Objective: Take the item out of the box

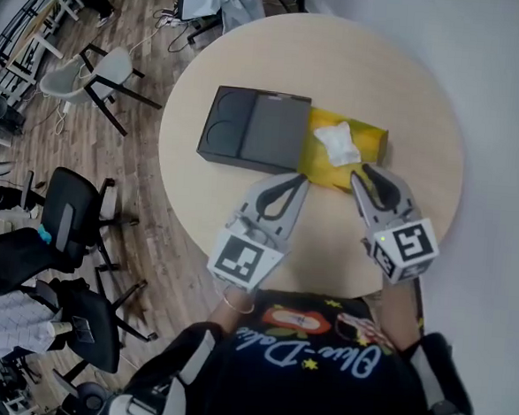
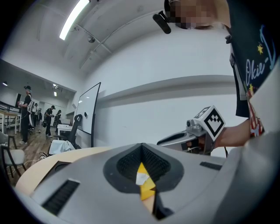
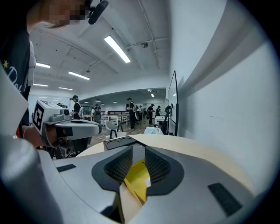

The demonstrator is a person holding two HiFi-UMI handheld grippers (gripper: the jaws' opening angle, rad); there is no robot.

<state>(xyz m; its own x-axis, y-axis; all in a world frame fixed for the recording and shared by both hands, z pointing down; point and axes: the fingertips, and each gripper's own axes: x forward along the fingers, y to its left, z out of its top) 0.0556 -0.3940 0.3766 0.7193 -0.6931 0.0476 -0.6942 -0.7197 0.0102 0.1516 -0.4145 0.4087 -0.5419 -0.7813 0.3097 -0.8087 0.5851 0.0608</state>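
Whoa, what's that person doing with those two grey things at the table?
A person at a round table holds a hand-held gripper in each hand. Both point at a yellow box with a crumpled white item on it, beside a black box. The right hand-held gripper is open, and the left hand-held gripper looks shut. Nothing is lifted yet.

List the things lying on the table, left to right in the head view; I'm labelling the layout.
dark box → yellow package. The white packet lies on the package, so it is left unordered.
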